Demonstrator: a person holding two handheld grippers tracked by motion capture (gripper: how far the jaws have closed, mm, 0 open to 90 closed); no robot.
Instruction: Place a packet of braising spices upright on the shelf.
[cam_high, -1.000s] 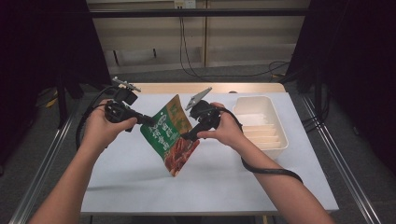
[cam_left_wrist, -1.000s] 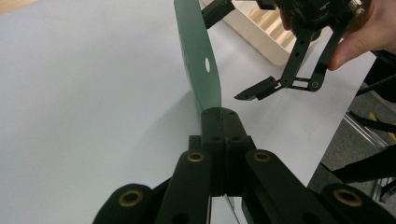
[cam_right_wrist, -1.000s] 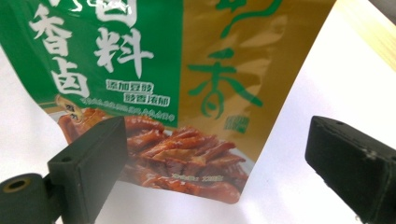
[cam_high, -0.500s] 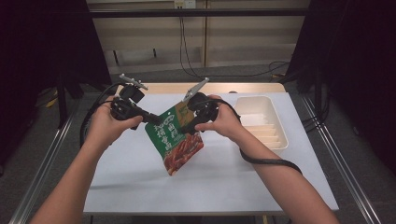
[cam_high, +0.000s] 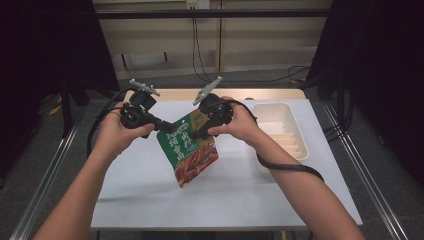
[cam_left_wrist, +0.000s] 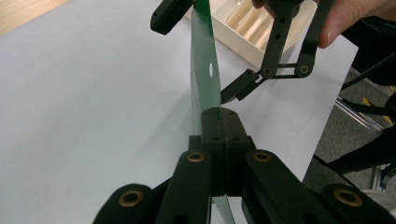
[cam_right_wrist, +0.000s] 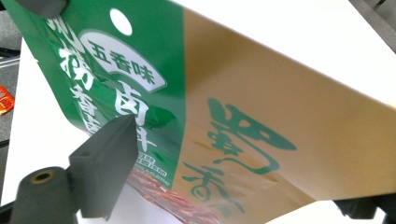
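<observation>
A person at a white desk (cam_high: 150, 200) holds a two-jaw gripper in each hand, with a green snack pouch (cam_high: 188, 149) suspended between them above the desk surface. The left gripper (cam_high: 161, 125), seen at the left of the high view, has its jaws closed flat on the upper left edge of the pouch; in the left gripper view (cam_left_wrist: 219, 135) the thin green film runs edge-on between the two pressed pads, with a small hang hole visible higher up the sheet. The right gripper (cam_high: 200, 134) stands at the upper right edge of the pouch. Its jaws are spread wide and have just been closing slightly, with the pouch between them; in the right gripper view one black pad (cam_right_wrist: 105, 163) lies in front of the printed face without clearly pressing on it. The pouch (cam_right_wrist: 154, 107) hangs tilted, top edge toward the grippers, lower end pointing down toward the near side of the desk; its face is green with white characters, a tan panel and a picture of reddish food at the bottom. A cream tray (cam_high: 295, 145) sits on the desk to the right, apart from the pouch
</observation>
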